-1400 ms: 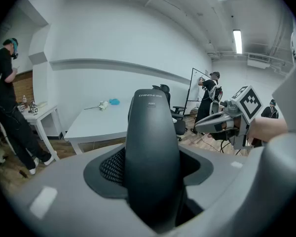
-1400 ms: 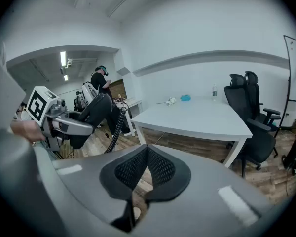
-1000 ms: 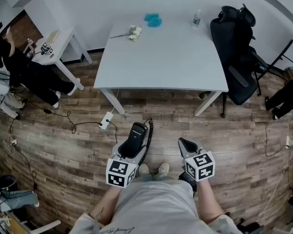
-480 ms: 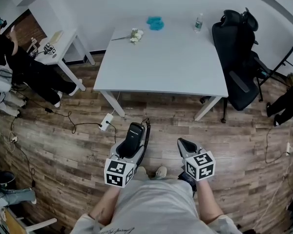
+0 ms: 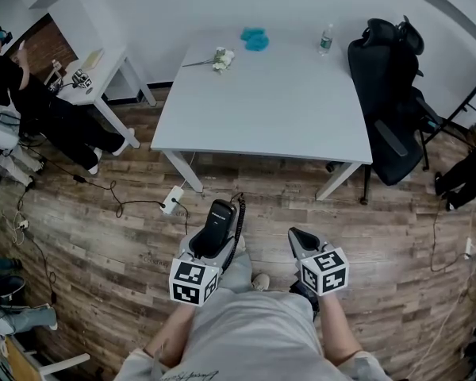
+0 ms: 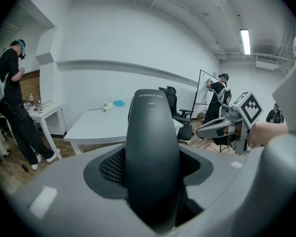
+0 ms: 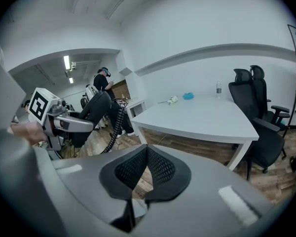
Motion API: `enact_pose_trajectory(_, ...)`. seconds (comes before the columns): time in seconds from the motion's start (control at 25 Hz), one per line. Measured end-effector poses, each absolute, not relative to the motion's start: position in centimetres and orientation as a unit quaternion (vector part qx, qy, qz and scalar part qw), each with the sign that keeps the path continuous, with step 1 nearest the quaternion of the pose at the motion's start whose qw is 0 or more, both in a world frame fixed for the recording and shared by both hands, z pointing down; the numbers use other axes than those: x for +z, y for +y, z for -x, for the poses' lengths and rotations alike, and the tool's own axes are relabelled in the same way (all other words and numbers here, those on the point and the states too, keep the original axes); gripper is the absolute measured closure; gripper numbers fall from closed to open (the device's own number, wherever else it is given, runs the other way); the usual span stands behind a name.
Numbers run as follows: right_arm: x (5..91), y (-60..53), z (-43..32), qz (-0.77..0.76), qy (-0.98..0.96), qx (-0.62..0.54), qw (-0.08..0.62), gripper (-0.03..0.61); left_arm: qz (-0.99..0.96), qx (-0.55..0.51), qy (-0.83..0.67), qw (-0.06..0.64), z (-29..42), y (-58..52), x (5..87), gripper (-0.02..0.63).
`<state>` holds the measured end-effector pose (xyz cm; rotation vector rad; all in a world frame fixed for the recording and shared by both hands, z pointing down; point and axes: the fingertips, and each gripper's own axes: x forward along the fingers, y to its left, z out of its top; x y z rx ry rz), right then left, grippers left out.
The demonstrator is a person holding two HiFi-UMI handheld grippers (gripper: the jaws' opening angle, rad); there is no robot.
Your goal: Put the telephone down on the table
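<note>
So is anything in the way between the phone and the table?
Nothing visible is. The telephone sits in the left gripper's jaws, and only open wooden floor lies between it and the table. The near tabletop is bare; the flowers, blue object and bottle sit along its far edge.

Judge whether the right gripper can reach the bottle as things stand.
Probably not yet: the bottle stands at the table's far edge, while the right gripper, shut and empty, hangs over floor short of the near edge.
</note>
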<state>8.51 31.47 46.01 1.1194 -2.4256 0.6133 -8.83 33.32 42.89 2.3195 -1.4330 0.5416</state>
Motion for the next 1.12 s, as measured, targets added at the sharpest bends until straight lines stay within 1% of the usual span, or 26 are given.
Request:
enact_pose_trajectory(0.2,46.8,28.8,-8.3,-0.401,-0.866,0.217,0.205,0.572,-0.826,0.19,-0.5,0.177,8.8,30.1,43.6,0.319)
enact_pose_trajectory(0.6,47.0,19.7,-8.0,-0.413,-0.86,0.213,0.209,0.572,-0.838,0.192,-0.485,0.159,9.2,20.0,43.0,0.319)
enact_pose_trajectory(1.12,47.7,11.4,-6.5,-0.425,-0.849,0.227,0.217,0.572,-0.849,0.194,-0.458,0.176,10.1,11.1,44.2,0.319)
